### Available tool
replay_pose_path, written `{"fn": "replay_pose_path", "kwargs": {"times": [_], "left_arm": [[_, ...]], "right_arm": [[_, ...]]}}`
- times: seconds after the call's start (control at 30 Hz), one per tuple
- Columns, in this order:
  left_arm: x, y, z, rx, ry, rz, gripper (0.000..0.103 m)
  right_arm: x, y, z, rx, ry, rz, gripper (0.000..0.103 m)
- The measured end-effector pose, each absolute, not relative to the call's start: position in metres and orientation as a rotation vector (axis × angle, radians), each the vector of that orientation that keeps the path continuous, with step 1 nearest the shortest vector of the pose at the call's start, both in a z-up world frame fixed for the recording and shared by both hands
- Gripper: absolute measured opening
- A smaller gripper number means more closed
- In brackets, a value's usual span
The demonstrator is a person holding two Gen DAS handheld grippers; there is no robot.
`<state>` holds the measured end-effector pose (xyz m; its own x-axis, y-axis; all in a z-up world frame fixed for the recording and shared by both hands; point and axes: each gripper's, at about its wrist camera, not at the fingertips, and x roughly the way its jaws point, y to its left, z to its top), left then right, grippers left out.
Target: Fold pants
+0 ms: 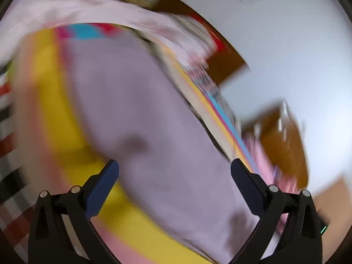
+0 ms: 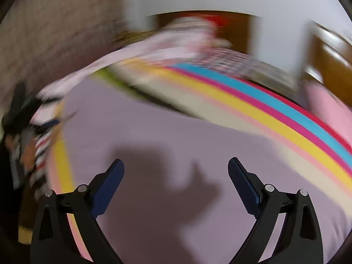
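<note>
Motion blur smears both views, so fine detail is hard to read. The left gripper [image 1: 175, 165] stands with its blue-padded fingers [image 1: 103, 189] spread wide apart and nothing between them. Beneath it lies a lilac bedsheet [image 1: 136, 110] bordered by a yellow band [image 1: 52, 92], with pink, blue and red stripes [image 1: 88, 30] at the far end. On the far side of the bed a pale pink cloth [image 1: 88, 11] lies in a heap along the edge; whether this is the pants I cannot tell through the blur. To the right, brown wooden furniture [image 1: 283, 143] stands against a white wall [image 1: 297, 44].

The right gripper [image 2: 176, 165] is likewise agape, its fingers [image 2: 242, 187] wide apart and holding nothing. It hangs over the same lilac sheet, on which a dark shadow [image 2: 162, 187] falls just ahead of the fingers. Stripes of cream, yellow, magenta, blue and red [image 2: 275, 110] sweep across the right side of the bed. A pale pink, patterned cloth [image 2: 176, 41] is bunched at the far edge, well apart from the gripper. At the left edge something striped in black, white and red [image 2: 41, 145] lies near a dark shape too blurred to name. A wooden door frame [image 2: 325, 61] shows at far right.
</note>
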<state>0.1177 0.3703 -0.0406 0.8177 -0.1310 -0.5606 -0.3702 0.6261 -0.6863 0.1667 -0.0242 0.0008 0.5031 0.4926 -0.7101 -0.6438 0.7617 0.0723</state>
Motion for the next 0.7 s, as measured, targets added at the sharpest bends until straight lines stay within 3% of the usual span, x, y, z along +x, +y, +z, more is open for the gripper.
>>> {"fn": "replay_pose_path", "kwargs": {"times": [0.07, 0.13, 0.37, 0.47, 0.53, 0.6, 0.7], "left_arm": [[0.087, 0.413, -0.044, -0.941, 0.592, 0.269, 0.101], [0.067, 0.434, -0.046, -0.920, 0.603, 0.356, 0.101], [0.031, 0.456, -0.069, -0.916, 0.680, 0.400, 0.101], [0.034, 0.457, -0.080, -0.945, 0.708, 0.336, 0.101], [0.041, 0.457, -0.079, -0.966, 0.709, 0.263, 0.101], [0.051, 0.455, -0.077, -1.002, 0.687, 0.174, 0.101], [0.065, 0.453, -0.079, -1.069, 0.673, 0.064, 0.101]], "right_arm": [[0.157, 0.054, -0.005, -0.329, 0.736, 0.860, 0.091], [0.147, 0.119, -0.013, -0.425, 0.713, 1.003, 0.082], [0.135, 0.280, -0.046, -0.707, 0.713, 1.154, 0.065], [0.124, 0.305, -0.069, -0.904, 0.665, 1.079, 0.063], [0.117, 0.303, -0.071, -0.948, 0.625, 1.068, 0.054], [0.118, 0.299, -0.069, -0.928, 0.622, 1.061, 0.034], [0.131, 0.285, -0.064, -0.865, 0.662, 1.078, 0.032]]}}
